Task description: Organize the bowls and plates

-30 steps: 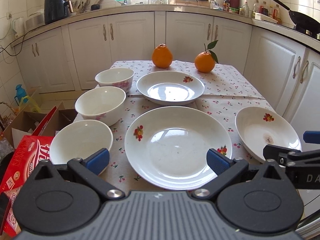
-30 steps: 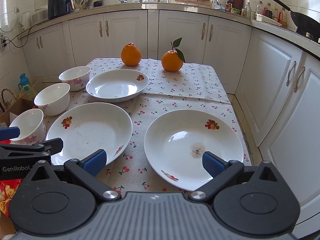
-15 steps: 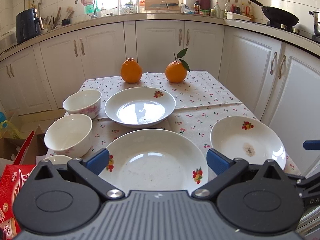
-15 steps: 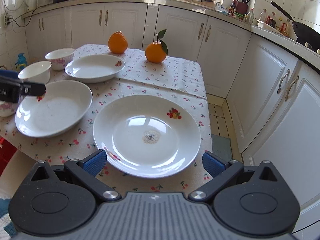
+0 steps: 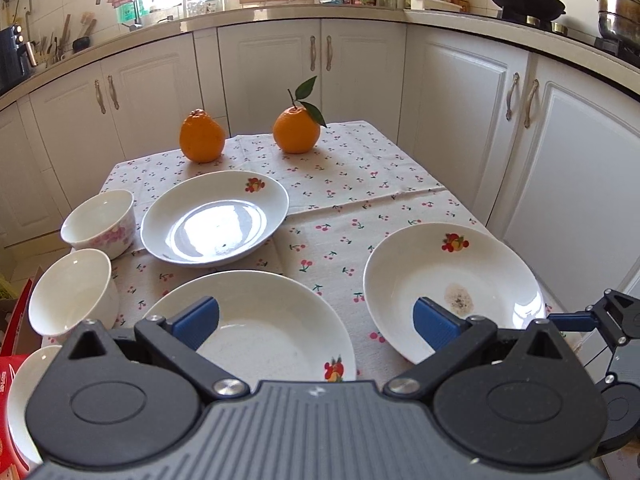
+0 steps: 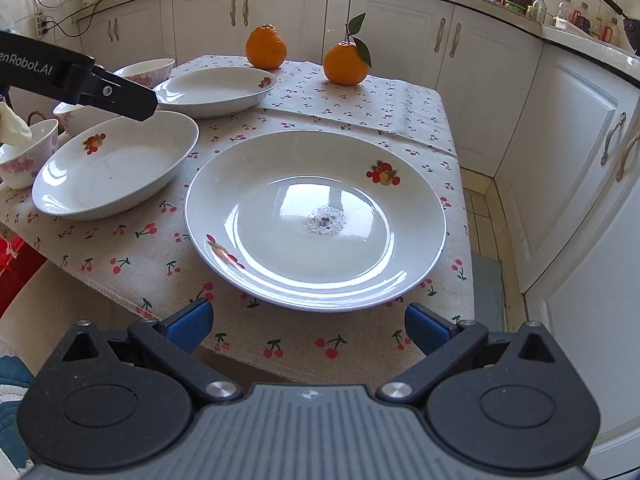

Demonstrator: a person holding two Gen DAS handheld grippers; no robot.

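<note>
Three white fruit-print plates lie on the cherry tablecloth [image 5: 360, 200]: a far plate [image 5: 216, 220], a near plate [image 5: 260, 320] and a stained plate [image 5: 452, 288] at the right. Three white bowls stand in a row on the left: far [image 5: 100, 222], middle [image 5: 72, 292] and near [image 5: 20, 396]. My left gripper [image 5: 316, 316] hangs open over the near plate's right side, holding nothing. My right gripper [image 6: 306, 322] is open at the table's front edge, just short of the stained plate [image 6: 316, 216]. The near plate [image 6: 112, 168] lies to its left.
Two oranges [image 5: 202, 136] [image 5: 296, 130] sit at the table's far end. White cabinets [image 5: 460, 120] run behind and to the right, with a narrow floor gap [image 6: 480, 220] on the right. A red box [image 5: 8, 360] stands left of the table.
Both grippers have shifted to the right. The right one has dropped toward the front edge, so the stained plate now sits centred before it. Both stayed open and nothing on the table moved.
</note>
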